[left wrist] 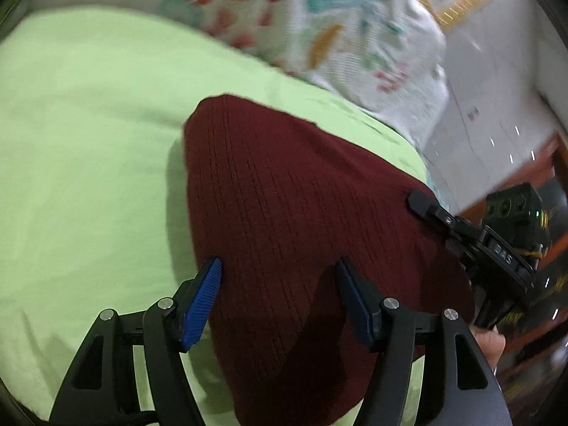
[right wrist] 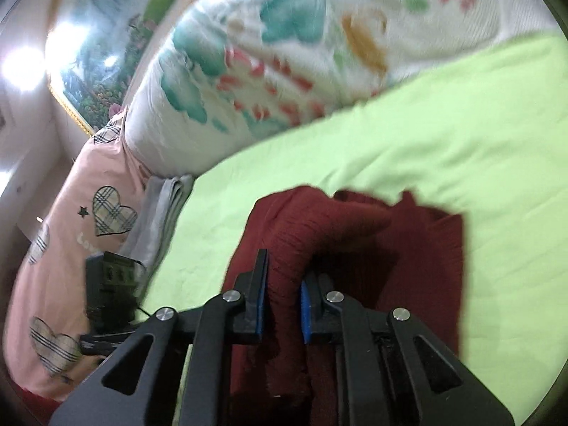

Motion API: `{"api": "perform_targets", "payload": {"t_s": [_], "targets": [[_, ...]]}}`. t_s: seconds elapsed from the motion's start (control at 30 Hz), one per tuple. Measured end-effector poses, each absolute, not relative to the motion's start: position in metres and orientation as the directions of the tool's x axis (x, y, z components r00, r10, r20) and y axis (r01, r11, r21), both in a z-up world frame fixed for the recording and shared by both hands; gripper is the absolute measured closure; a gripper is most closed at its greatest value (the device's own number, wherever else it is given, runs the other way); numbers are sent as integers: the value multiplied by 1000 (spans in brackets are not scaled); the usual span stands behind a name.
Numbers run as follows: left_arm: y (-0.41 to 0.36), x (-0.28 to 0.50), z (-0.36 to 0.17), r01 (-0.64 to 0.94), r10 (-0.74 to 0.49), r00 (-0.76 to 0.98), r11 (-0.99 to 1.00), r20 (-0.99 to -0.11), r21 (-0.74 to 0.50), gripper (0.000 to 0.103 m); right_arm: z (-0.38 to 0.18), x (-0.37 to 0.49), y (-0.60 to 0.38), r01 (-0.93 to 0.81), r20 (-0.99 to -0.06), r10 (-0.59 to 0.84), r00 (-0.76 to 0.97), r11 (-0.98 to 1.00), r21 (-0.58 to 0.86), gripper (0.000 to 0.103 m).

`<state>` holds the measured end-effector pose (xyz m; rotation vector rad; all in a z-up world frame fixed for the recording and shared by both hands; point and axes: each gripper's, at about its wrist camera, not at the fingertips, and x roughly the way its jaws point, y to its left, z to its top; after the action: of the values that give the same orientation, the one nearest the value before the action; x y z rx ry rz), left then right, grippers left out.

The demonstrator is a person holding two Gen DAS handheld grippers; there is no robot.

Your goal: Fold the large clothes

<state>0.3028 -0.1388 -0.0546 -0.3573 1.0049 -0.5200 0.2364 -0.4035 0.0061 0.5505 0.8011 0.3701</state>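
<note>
A dark red ribbed garment (left wrist: 284, 213) lies folded on the light green bed sheet (left wrist: 88, 142). My left gripper (left wrist: 278, 269) is open just above the garment's near part, with nothing between its blue pads. My right gripper (right wrist: 284, 284) is shut on a bunched fold of the same red garment (right wrist: 319, 227) and lifts it a little off the sheet (right wrist: 443, 124). In the left wrist view the right gripper's fingertips (left wrist: 420, 202) touch the garment's right edge.
A white floral quilt (left wrist: 319, 25) is piled at the far side of the bed and shows in the right wrist view too (right wrist: 266, 53). A pink pillow with plaid hearts (right wrist: 71, 230) and a black device (right wrist: 110, 284) lie at the left. White cabinets (left wrist: 497, 88) stand beyond the bed.
</note>
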Motion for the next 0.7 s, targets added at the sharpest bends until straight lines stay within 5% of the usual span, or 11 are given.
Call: {"api": "perform_targets", "payload": {"t_s": [0.2, 0.43, 0.5, 0.63, 0.7], "targets": [[-177, 297, -66, 301, -507, 425, 860, -750, -412, 36, -58, 228, -453, 121, -707, 399, 584, 819, 561, 91], [-202, 286, -66, 337, -407, 458, 902, -791, -269, 27, -61, 227, -451, 112, -697, 396, 599, 820, 562, 86], [-196, 285, -63, 332, -414, 458, 900, -787, -281, 27, -57, 225, -451, 112, -688, 400, 605, 813, 571, 77], [-174, 279, -49, 299, -470, 452, 880, -758, -368, 28, -45, 217, -455, 115, -681, 375, 629, 821, 559, 39], [-158, 274, -43, 274, -466, 479, 884, -744, -378, 27, -44, 215, -458, 115, -672, 388, 630, 810, 575, 31]]}}
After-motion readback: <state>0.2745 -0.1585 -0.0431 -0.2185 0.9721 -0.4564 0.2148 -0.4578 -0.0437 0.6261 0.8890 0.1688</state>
